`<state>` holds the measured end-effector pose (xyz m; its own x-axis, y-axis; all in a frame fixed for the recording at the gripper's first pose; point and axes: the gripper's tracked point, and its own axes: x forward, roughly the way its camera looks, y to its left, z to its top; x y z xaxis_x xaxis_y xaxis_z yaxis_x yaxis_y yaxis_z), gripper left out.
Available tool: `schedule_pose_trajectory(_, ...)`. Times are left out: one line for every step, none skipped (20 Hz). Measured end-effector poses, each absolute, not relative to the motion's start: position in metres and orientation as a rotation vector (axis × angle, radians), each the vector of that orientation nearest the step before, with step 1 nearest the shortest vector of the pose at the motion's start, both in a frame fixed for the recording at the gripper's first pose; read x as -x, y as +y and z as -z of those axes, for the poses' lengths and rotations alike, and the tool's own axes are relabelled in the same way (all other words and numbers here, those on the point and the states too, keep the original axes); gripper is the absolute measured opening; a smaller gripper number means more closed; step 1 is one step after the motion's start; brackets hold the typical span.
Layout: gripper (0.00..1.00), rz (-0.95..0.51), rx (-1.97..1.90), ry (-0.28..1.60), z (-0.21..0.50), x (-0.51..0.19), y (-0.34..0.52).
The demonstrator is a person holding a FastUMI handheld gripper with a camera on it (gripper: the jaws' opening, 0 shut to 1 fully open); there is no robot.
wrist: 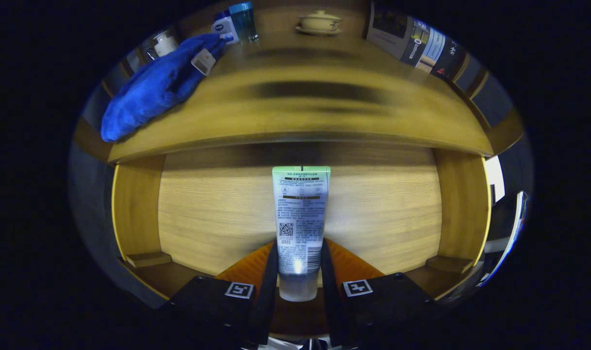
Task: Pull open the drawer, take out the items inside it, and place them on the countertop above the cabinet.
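The gripper (299, 272) has both fingers pressed against the cap end of a white tube (300, 218) with a green crimped tip, which stands out ahead of them over the open wooden drawer (217, 209). Beyond the drawer lies the countertop (314, 112), with a blue cloth (154, 87) resting at its left part. Farther back stand a lidded bowl on a saucer (319, 22) and a few bottles (237, 22).

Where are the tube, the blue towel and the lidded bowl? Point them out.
tube (300, 214): gripper view, printed body, held between the fingers.
blue towel (154, 87): gripper view, middle of the cloth on the countertop.
lidded bowl (319, 22): gripper view, its side, beyond the towel.
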<state>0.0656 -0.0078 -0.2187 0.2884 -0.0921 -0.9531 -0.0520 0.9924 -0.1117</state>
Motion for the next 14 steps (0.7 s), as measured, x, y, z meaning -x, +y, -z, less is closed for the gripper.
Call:
schedule_pose_trajectory(0.53,0.021,0.124,1.265,0.217,-0.068,-0.009)
schedule_pose_trajectory(0.53,0.011,0.13,1.25,0.2,-0.071,-0.004)
schedule_pose_trajectory(0.53,0.009,0.14,1.229,0.184,-0.075,-0.002)
schedule_pose_trajectory(0.53,0.007,0.148,1.213,0.169,-0.075,0.002)
schedule_pose_trajectory(0.53,0.007,0.149,1.202,0.158,-0.077,0.004)
schedule_pose_trajectory(0.53,0.006,0.15,1.194,0.147,-0.078,0.004)
schedule_pose_trajectory(0.53,0.005,0.151,1.186,0.139,-0.081,0.005)
schedule_pose_trajectory(0.53,0.005,0.147,1.181,0.131,-0.083,0.007)
schedule_pose_trajectory(0.53,0.003,0.147,1.175,0.125,-0.086,0.008)
schedule_pose_trajectory(0.53,-0.002,0.157,1.17,0.121,-0.088,0.009)
schedule_pose_trajectory(0.53,-0.008,0.17,1.167,0.118,-0.088,0.009)
schedule_pose_trajectory(0.52,-0.012,0.175,1.164,0.118,-0.088,0.009)
schedule_pose_trajectory(0.51,-0.021,0.173,1.161,0.115,-0.088,0.011)
schedule_pose_trajectory(0.5,-0.02,0.164,1.149,0.109,-0.089,0.011)
